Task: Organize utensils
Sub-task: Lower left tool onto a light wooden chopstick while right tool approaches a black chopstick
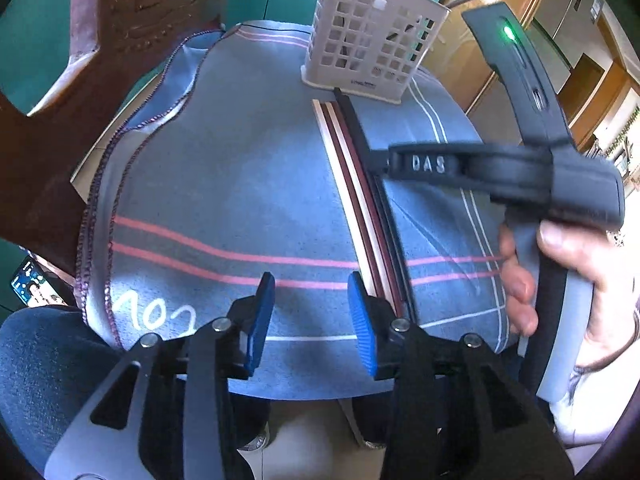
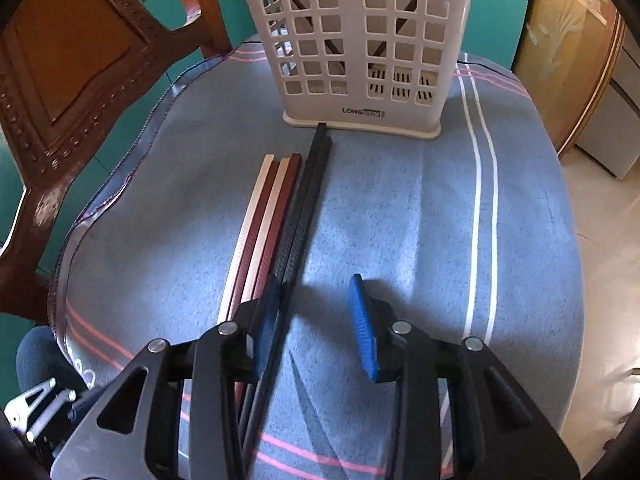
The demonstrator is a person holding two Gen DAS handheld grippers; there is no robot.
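Ahead of both my grippers, the chopsticks [image 2: 280,216] lie in a row on the blue cloth [image 2: 400,220], black pair touching the holder [image 2: 360,40] (white, latticed). Left gripper [image 1: 311,322] and right gripper [image 2: 316,326] gape, grasping nothing.

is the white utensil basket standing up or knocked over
Upright: the utensil basket stands on its base on the blue cloth, open top upward.

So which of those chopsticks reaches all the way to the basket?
The black pair. Its far tip touches the white basket's base, while the cream and dark red ones beside it stop short.
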